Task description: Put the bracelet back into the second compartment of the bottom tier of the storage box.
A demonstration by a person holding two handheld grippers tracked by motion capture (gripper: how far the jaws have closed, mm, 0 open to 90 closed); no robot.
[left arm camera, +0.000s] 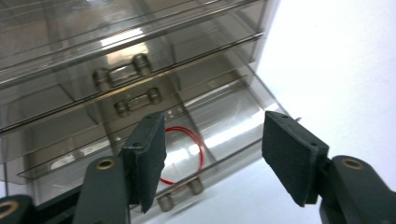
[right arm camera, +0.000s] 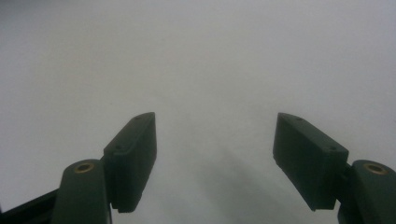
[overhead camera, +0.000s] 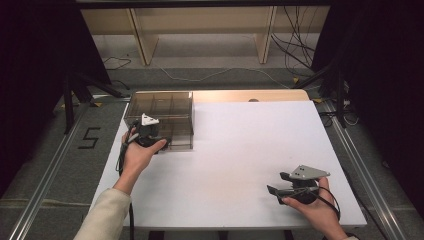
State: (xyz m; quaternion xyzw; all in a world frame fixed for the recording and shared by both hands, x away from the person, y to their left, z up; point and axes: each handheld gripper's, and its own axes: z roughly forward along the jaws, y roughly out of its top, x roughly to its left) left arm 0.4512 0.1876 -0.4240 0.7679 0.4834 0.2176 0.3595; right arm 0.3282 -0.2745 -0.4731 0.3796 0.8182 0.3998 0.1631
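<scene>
A clear drawer cabinet (overhead camera: 162, 117) is set at the far left corner of the white table (overhead camera: 240, 165), its fronts turned towards the person. The lowest drawer (left arm camera: 219, 135) is pulled part-way out, so that its divided tray is laid bare from above. A red band (left arm camera: 184, 154), a thin loop, lies flat in one compartment of that drawer, partly hidden behind one jaw in the left gripper view.

The left gripper (left arm camera: 212, 156) is held just above and in front of the open drawer, pointed down into it. Its jaws stand wide apart and nothing is gripped between them; the pads are clear of the band and of the drawer wall. This pose is judged to suit either a release into the compartment or a reach for the small handle (left arm camera: 180, 196) on the drawer front.

The right gripper (right arm camera: 215, 156) is rested well apart, near the table's right front edge (overhead camera: 292, 189), its jaws open and empty over bare table, presumably kept out of the way.
</scene>
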